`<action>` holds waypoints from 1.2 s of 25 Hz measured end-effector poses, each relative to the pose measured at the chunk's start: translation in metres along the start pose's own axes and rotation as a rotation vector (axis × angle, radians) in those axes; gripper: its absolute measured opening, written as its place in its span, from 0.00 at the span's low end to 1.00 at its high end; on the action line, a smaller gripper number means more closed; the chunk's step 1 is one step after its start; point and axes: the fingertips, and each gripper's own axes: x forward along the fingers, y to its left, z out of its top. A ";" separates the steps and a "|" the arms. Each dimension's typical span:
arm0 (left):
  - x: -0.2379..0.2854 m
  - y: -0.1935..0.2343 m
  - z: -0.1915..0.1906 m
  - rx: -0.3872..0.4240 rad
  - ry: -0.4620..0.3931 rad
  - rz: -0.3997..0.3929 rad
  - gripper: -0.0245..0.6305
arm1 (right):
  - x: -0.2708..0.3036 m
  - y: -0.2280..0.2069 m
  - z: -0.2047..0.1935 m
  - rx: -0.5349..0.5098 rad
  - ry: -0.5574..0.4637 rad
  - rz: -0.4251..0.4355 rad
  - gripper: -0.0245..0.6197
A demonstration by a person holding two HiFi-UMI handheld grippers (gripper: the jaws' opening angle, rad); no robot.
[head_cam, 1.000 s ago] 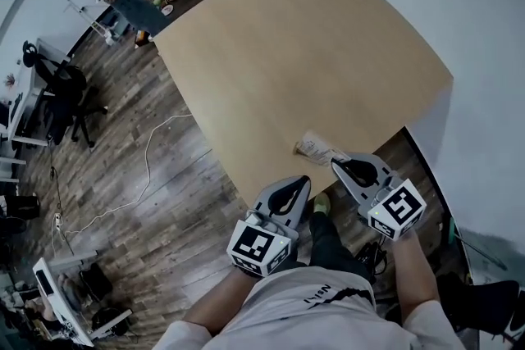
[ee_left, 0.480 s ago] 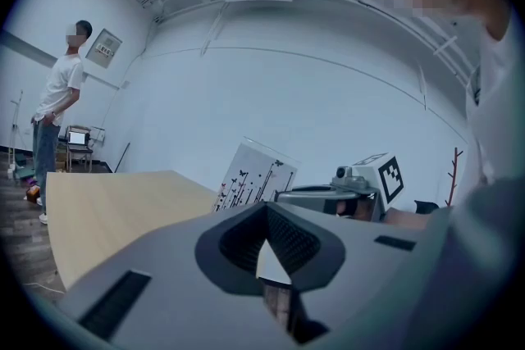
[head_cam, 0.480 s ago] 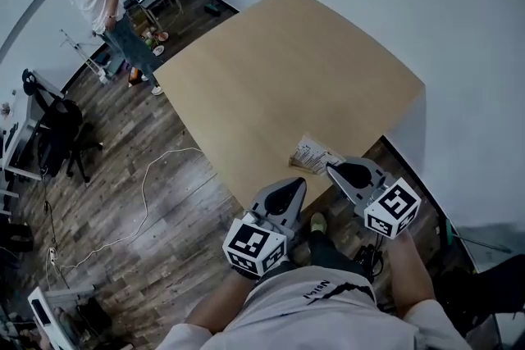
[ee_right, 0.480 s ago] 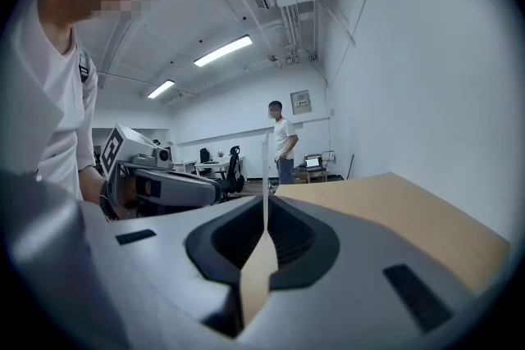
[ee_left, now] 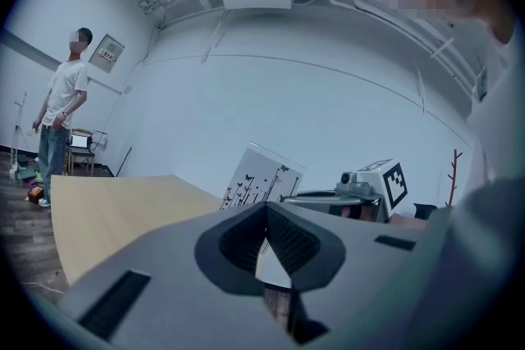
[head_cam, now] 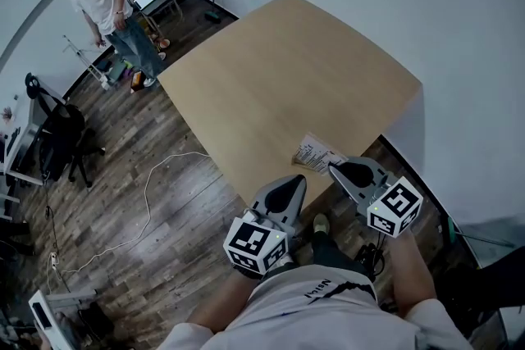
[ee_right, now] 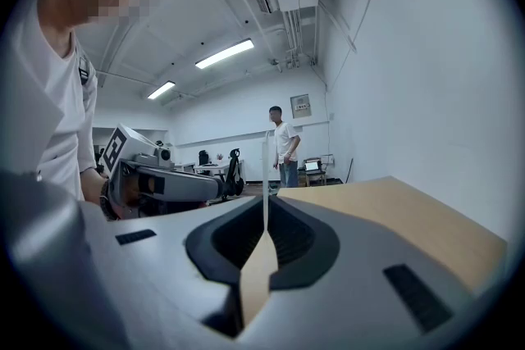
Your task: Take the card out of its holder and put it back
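White printed card point(head_cam: 318, 152) standing just ahead of right gripper point(head_cam: 334, 167), edge-on to its pressed-together jaws; left gripper point(head_cam: 302, 179), likewise closed, farther of the 2.

Left tongs point(head_cam: 300, 179), right tongs point(head_cam: 333, 166) seemingly closed.

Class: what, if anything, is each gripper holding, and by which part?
Right gripper seems to pinch the card by its edge, at the jaw tips. Left gripper is shut and empty.
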 end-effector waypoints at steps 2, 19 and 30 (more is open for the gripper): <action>-0.002 -0.001 0.002 -0.004 -0.005 0.002 0.06 | -0.002 0.001 0.002 0.001 0.000 -0.001 0.08; 0.034 0.029 -0.004 -0.048 -0.006 0.084 0.06 | 0.019 -0.048 -0.015 0.021 0.041 0.096 0.08; 0.084 0.067 -0.026 -0.071 0.009 0.194 0.06 | 0.059 -0.109 -0.072 0.045 0.076 0.223 0.08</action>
